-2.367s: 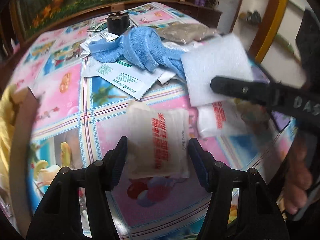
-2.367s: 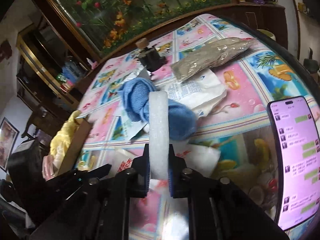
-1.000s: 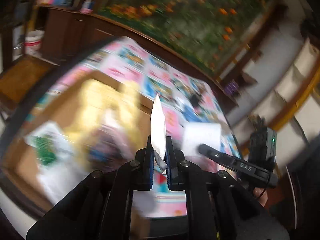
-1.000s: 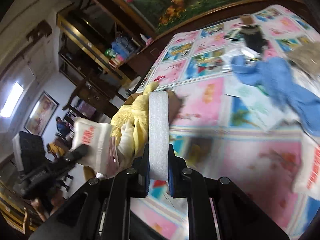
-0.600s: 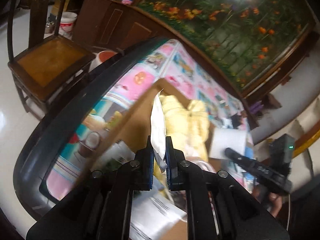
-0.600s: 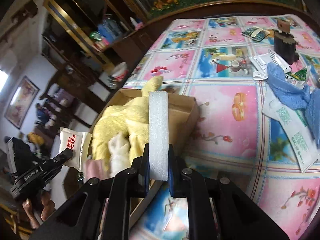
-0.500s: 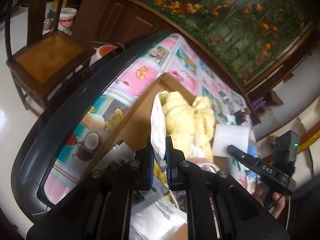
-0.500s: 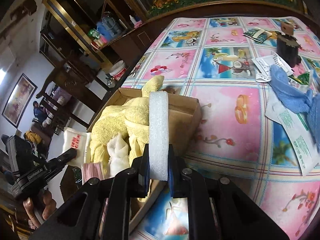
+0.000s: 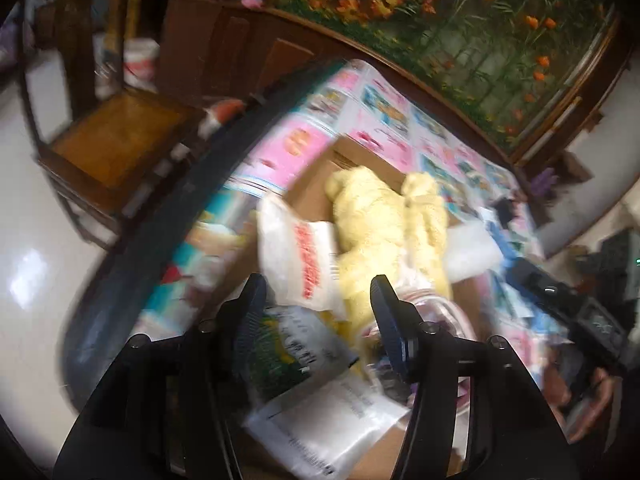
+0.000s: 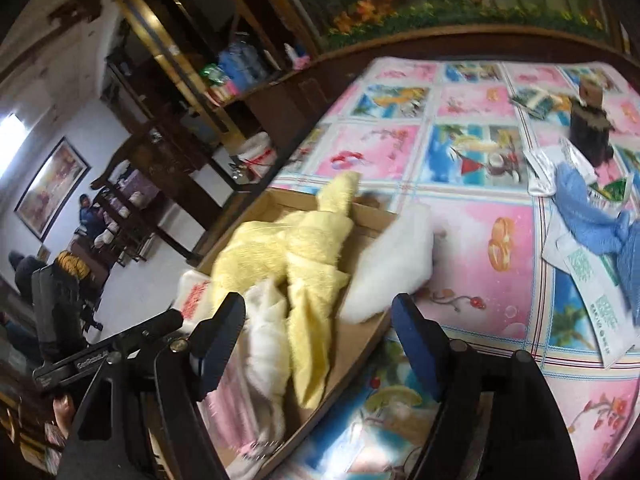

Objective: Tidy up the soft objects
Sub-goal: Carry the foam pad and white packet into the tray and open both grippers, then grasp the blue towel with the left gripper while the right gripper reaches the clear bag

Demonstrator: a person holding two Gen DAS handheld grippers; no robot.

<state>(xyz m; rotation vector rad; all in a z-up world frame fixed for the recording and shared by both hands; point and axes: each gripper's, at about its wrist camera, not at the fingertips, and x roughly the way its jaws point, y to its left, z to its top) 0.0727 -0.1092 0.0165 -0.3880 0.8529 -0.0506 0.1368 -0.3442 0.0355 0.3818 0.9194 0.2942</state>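
now both claws are letting go over the open brown cardboard box (image 10: pixel 362 346) at the table's edge. the left gripper (image 9: pixel 318 312) has its jaws spreading, and the white plastic pouch with red print (image 9: pixel 300 258) sits loose between and just beyond them, tipped against the box's near wall with no pad pressing on it. the right gripper (image 10: pixel 316 322) is opening too, with nothing between its jaws; the white foam sheet (image 10: pixel 394 266) lies slanted on the box's far rim, half in and half over the patterned pink tablecloth (image 10: pixel 500 240). the crumpled yellow towel (image 10: pixel 298 256) fills the middle of the box, heaped over its walls.

to do this release well, i'd hold each claw wide and steady above the box until its item settles, then lift straight away so no finger drags it back out. the foam looks likely to slide onto the cloth, so a nudge inward may be needed. the blue towel (image 10: pixel 596 206) and the white printed sachets (image 10: pixel 592 280) wait further along the table.
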